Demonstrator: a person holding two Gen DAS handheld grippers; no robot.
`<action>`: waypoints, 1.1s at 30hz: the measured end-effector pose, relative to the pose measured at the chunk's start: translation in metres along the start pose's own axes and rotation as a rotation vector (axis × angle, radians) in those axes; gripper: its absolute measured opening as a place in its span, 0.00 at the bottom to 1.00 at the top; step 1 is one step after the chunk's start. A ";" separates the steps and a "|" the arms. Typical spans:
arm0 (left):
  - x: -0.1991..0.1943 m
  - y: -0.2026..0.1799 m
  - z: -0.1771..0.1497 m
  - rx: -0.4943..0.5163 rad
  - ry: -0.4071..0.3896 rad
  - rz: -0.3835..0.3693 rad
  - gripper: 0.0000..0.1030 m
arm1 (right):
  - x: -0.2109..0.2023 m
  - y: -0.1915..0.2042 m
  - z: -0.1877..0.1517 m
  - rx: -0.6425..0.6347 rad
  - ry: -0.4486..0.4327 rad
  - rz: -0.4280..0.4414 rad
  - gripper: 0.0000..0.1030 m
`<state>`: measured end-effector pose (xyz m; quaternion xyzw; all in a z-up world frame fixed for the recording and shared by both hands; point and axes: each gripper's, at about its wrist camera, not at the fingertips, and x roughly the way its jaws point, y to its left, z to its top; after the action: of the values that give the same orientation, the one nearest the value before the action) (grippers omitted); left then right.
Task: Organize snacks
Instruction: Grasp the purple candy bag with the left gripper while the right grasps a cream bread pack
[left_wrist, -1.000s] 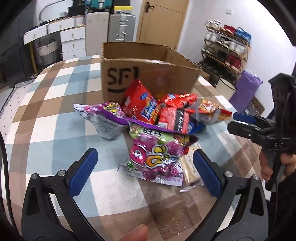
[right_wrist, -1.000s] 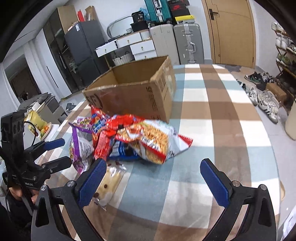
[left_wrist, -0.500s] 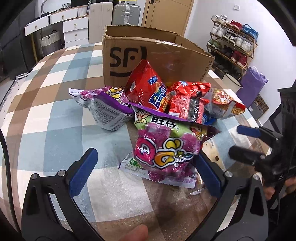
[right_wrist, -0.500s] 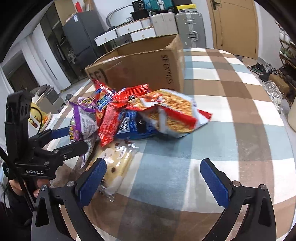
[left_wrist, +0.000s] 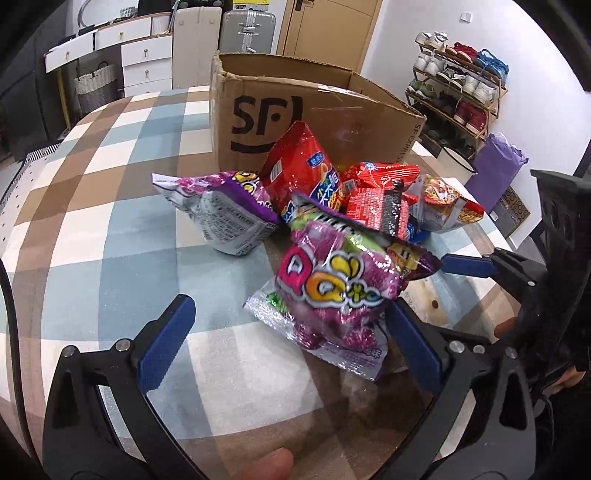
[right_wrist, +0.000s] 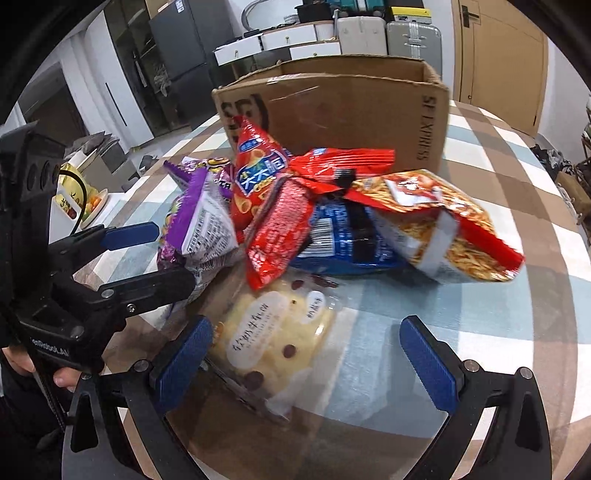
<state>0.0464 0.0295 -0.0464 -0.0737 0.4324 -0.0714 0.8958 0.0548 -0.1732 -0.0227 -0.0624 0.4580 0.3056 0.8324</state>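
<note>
A pile of snack bags lies on the checked tablecloth (left_wrist: 110, 229) in front of an open cardboard box (left_wrist: 295, 110) marked SF. My left gripper (left_wrist: 288, 317) is open, its blue fingers on either side of a purple-pink candy bag (left_wrist: 332, 291) at the pile's near edge. My right gripper (right_wrist: 306, 332) is open around a clear-wrapped chocolate-chip bread (right_wrist: 269, 339). Behind the bread lie a red packet (right_wrist: 280, 229), a blue bag (right_wrist: 347, 236) and an orange noodle-snack bag (right_wrist: 443, 229). Each gripper shows at the edge of the other's view.
A purple bag with a white back (left_wrist: 221, 210) and a red crisp bag (left_wrist: 303, 173) lean by the box. Beyond the table stand a shoe rack (left_wrist: 461, 85), a purple sack (left_wrist: 498, 166), suitcases (left_wrist: 247, 29), white drawers (left_wrist: 147, 62) and a dark fridge (right_wrist: 181, 62).
Both grippers have moved in toward the pile, the left up to the purple-pink candy bag, the right up to the wrapped bread. Both remain open.
</note>
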 end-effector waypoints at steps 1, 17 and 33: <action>0.000 0.001 -0.001 0.000 0.003 -0.002 0.99 | 0.002 0.003 0.001 -0.011 0.001 0.001 1.00; 0.017 -0.013 0.004 0.068 0.033 0.005 0.99 | 0.003 -0.005 -0.004 -0.073 0.024 -0.090 0.99; 0.009 -0.020 -0.001 0.085 -0.022 -0.025 0.76 | -0.007 -0.010 -0.010 -0.092 -0.025 -0.059 0.56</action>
<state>0.0499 0.0082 -0.0503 -0.0420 0.4180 -0.1001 0.9019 0.0511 -0.1882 -0.0247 -0.1102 0.4310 0.3026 0.8429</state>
